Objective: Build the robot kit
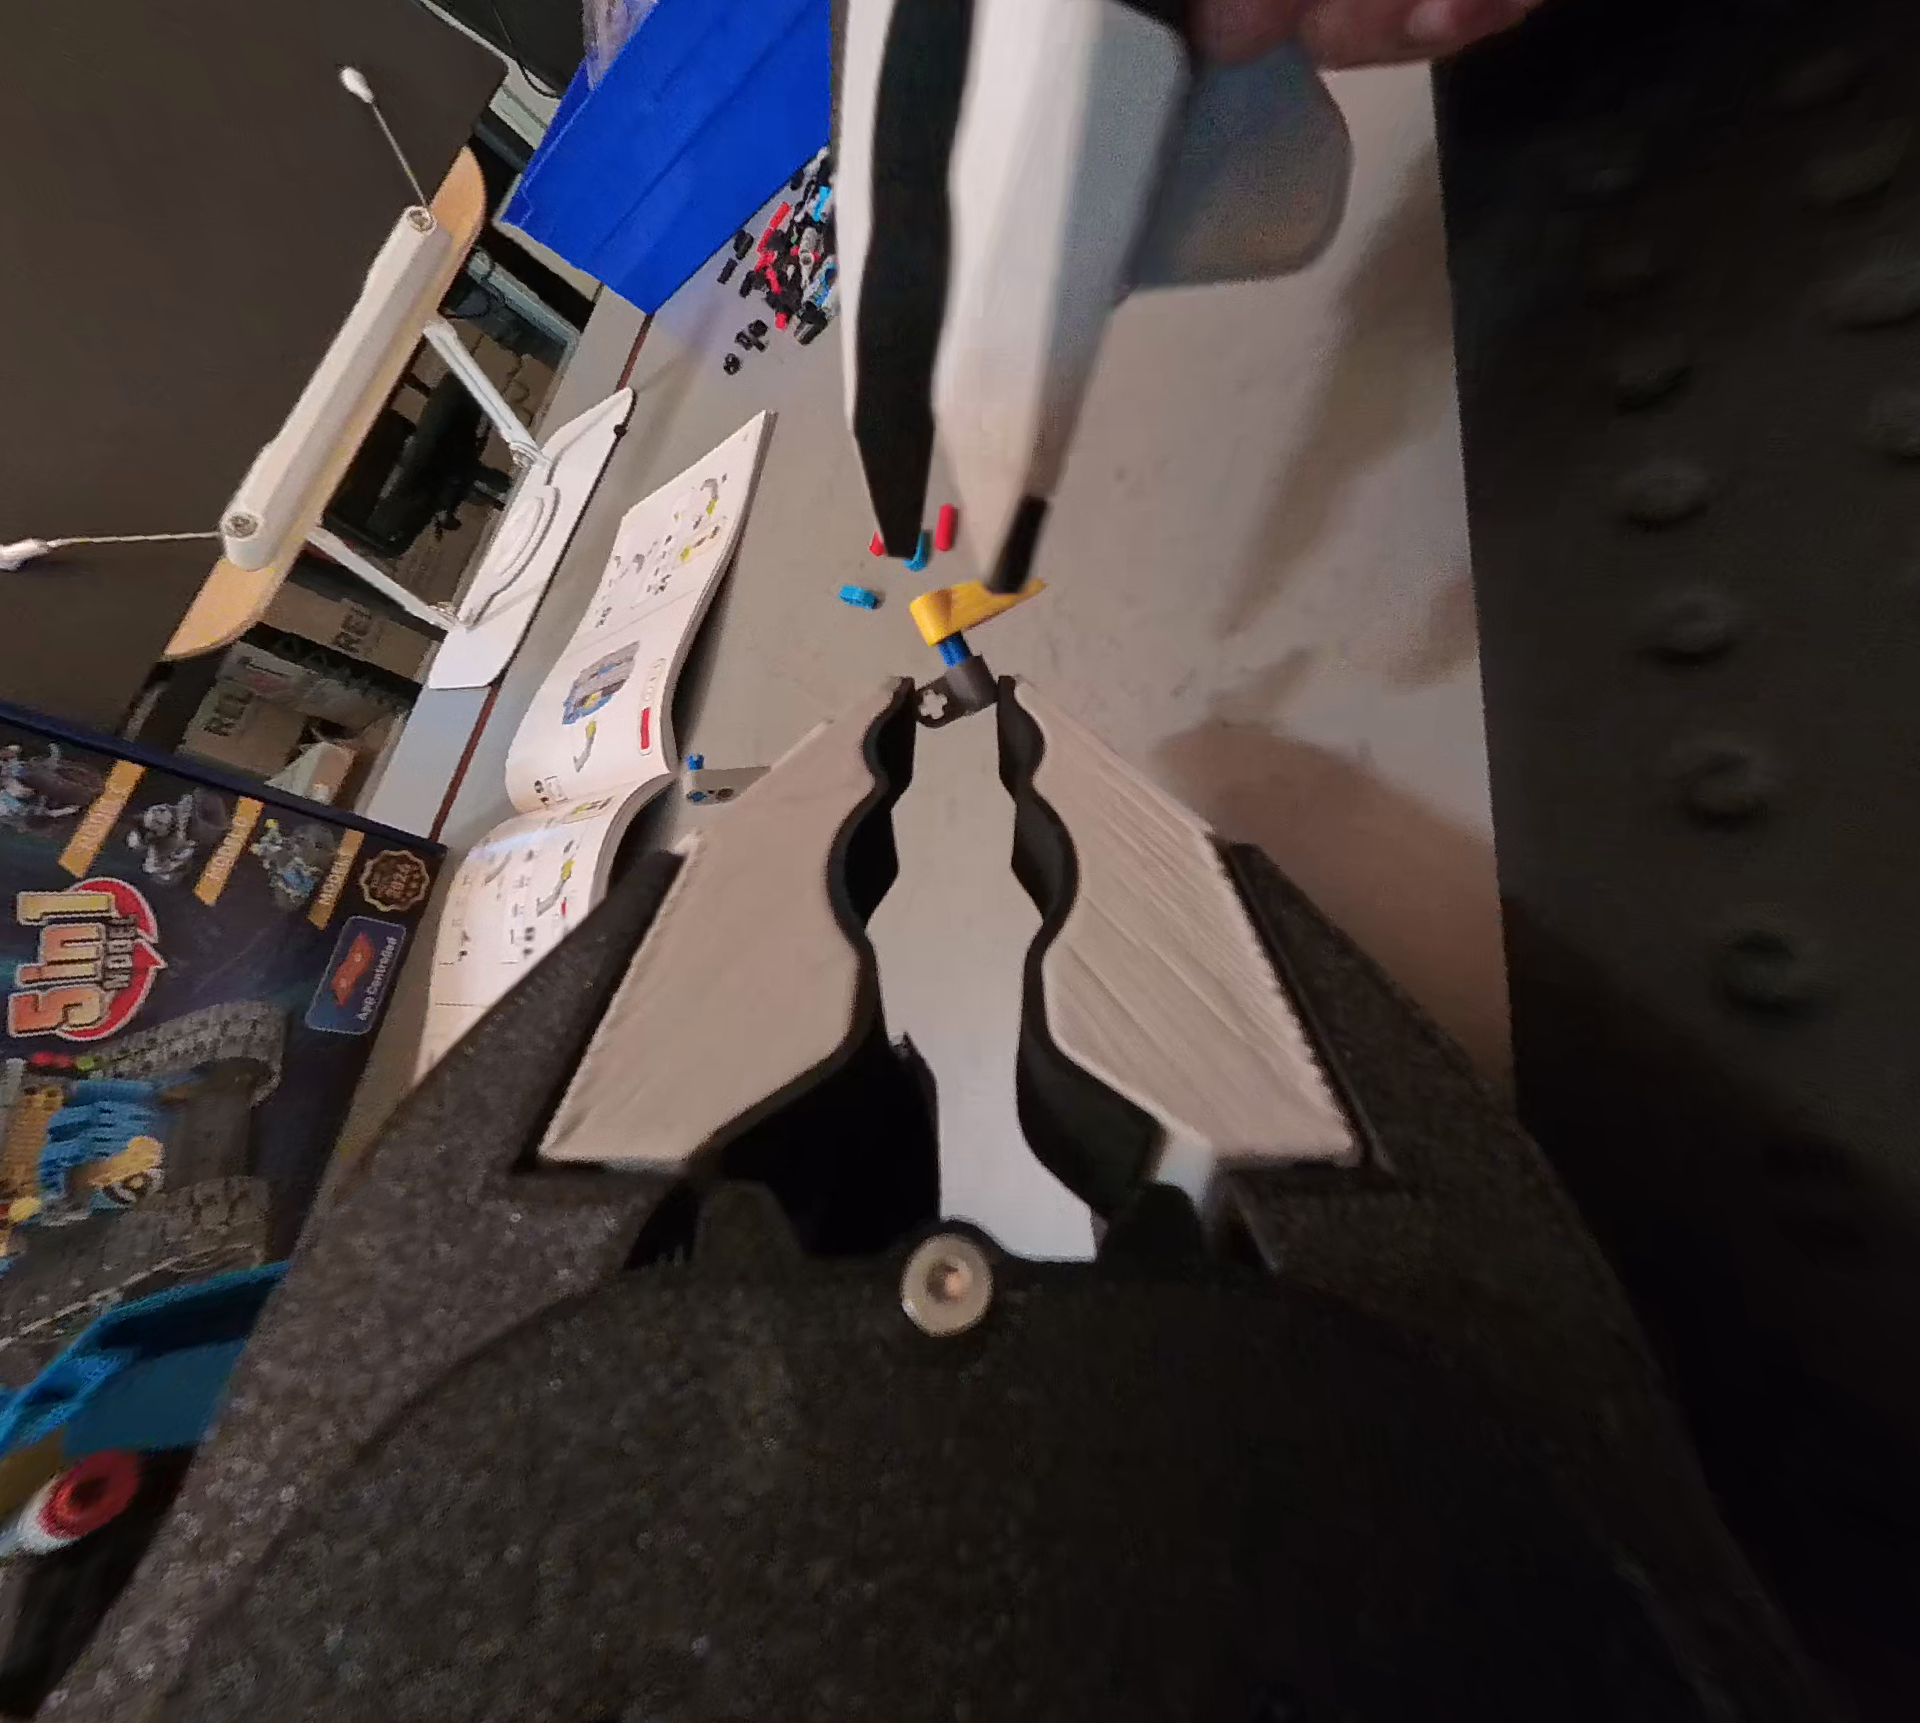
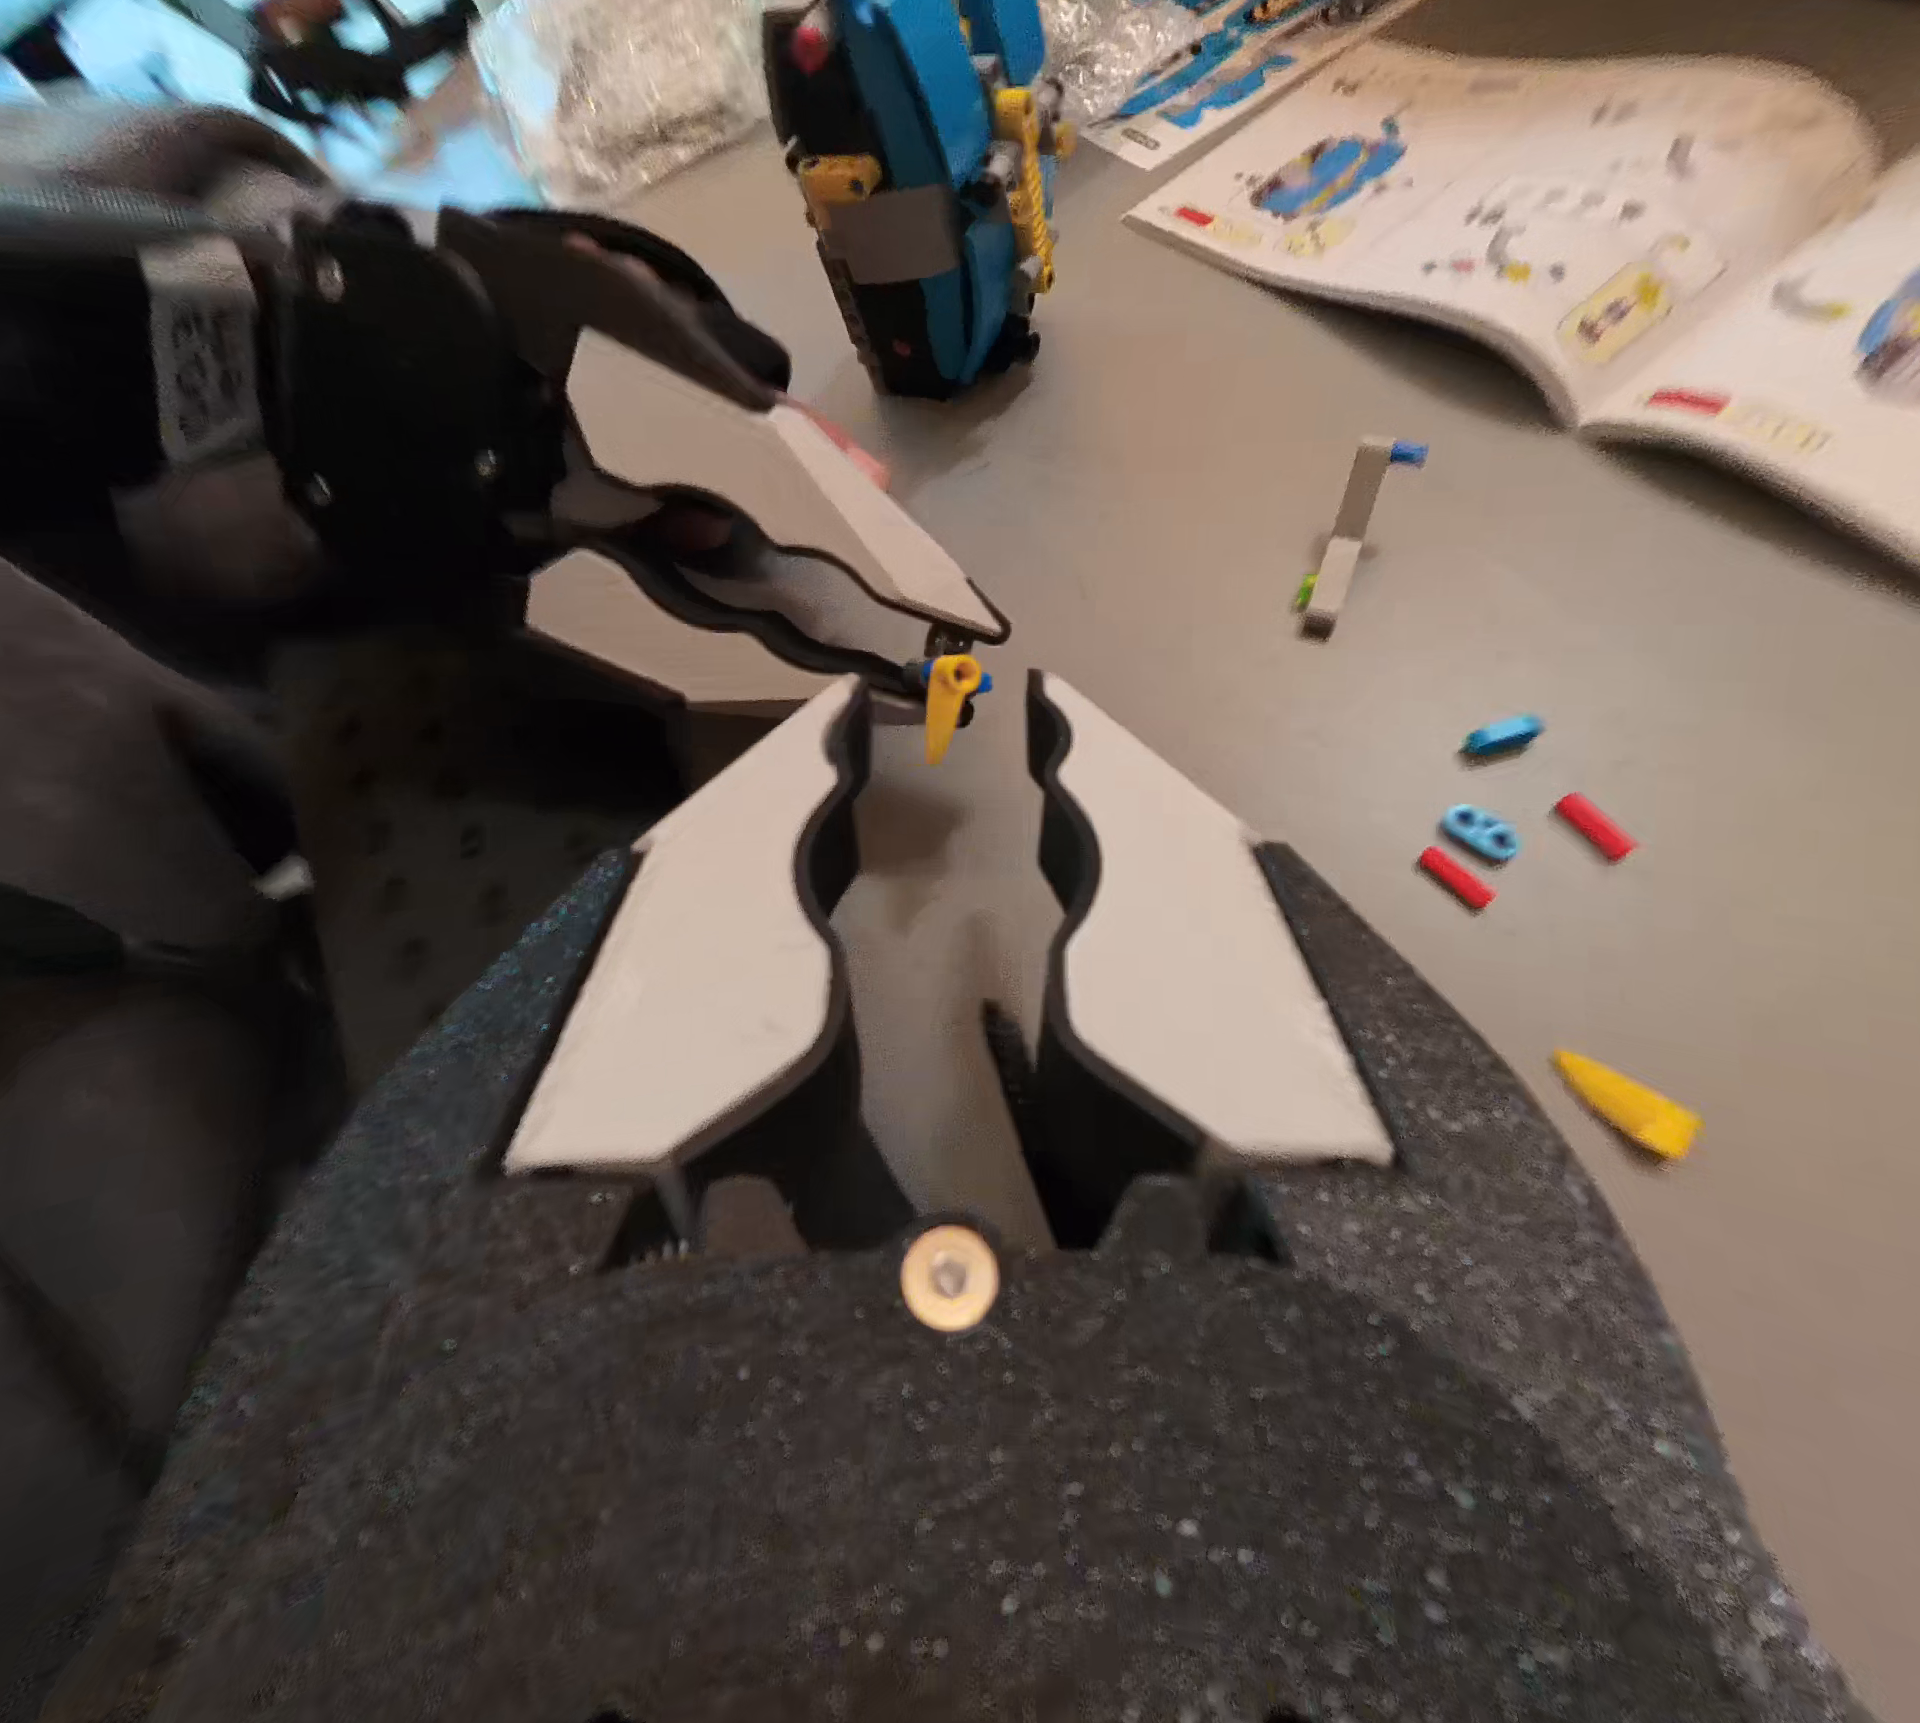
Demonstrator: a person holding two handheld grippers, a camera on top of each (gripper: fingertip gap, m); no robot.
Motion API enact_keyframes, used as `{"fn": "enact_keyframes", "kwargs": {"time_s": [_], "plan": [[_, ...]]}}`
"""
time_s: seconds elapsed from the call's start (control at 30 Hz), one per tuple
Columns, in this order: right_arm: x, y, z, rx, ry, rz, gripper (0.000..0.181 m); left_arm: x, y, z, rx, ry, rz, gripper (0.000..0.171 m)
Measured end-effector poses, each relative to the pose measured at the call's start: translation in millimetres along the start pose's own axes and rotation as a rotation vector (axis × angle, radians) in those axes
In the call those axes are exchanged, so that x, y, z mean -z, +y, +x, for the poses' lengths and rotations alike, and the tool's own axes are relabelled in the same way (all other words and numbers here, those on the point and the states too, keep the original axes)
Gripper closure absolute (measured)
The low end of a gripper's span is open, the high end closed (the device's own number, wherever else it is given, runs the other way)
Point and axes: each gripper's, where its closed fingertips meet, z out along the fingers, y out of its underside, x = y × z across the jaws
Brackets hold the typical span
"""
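Left wrist view shows my left gripper (image 1: pixel 958 697) pinching a small grey connector (image 1: pixel 961 688) at the very fingertips, its white fingers with wavy black rubber edges nearly together. A blue pin joins that connector to a smooth yellow wedge-shaped piece (image 1: pixel 961 605). My right gripper (image 1: pixel 961 543) comes in from above, one black tip touching the yellow piece; in the right wrist view its fingers (image 2: pixel 1143 852) stand well apart with nothing between them, the yellow piece (image 2: pixel 948 705) just ahead of the gap. Loose on the matte grey table (image 2: pixel 1195 551) lie two red pins (image 2: pixel 1455 876), pale blue links (image 2: pixel 1478 832) and another yellow wedge (image 2: pixel 1629 1120). Toward the far edge stand a blue, yellow and black brick model (image 2: pixel 914 135), crinkled clear bags (image 2: pixel 634 63) and an open instruction booklet (image 2: pixel 1558 239).
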Motion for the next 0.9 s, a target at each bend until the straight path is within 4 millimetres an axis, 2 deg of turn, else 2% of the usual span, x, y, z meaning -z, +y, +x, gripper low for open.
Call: {"fn": "enact_keyframes", "kwargs": {"time_s": [0.07, 0.17, 0.27, 0.4, 0.7, 0.9], "plan": [[-4.2, 4.1, 0.9, 0.171, 0.110, -0.024, 0.139, -0.1, 0.6, -1.8, 0.050, 0.013, 0.004, 0.157], [-9.9, -0.2, -9.1, 0.318, 0.191, -0.002, 0.143, -0.5, 1.6, -4.4, 0.100, 0.021, 0.007, 0.157], [-8.8, -7.0, -13.0, 0.299, 0.192, 0.039, 0.144, 0.9, -1.2, -5.5, 0.089, 0.009, 0.020, 0.157], [-12.7, 0.0, -11.0, 0.301, 0.194, 0.000, 0.144, 1.3, -1.5, -5.3, 0.089, 0.010, 0.020, 0.157], [-16.5, 7.1, -8.7, 0.430, 0.302, -0.059, 0.147, -1.4, 2.6, -2.3, 0.092, 0.027, -0.002, 0.157], [-18.7, 12.3, -9.3, 0.428, 0.273, -0.083, 0.146, -2.2, 3.9, 1.2, 0.027, 0.018, -0.017, 0.158]]}}
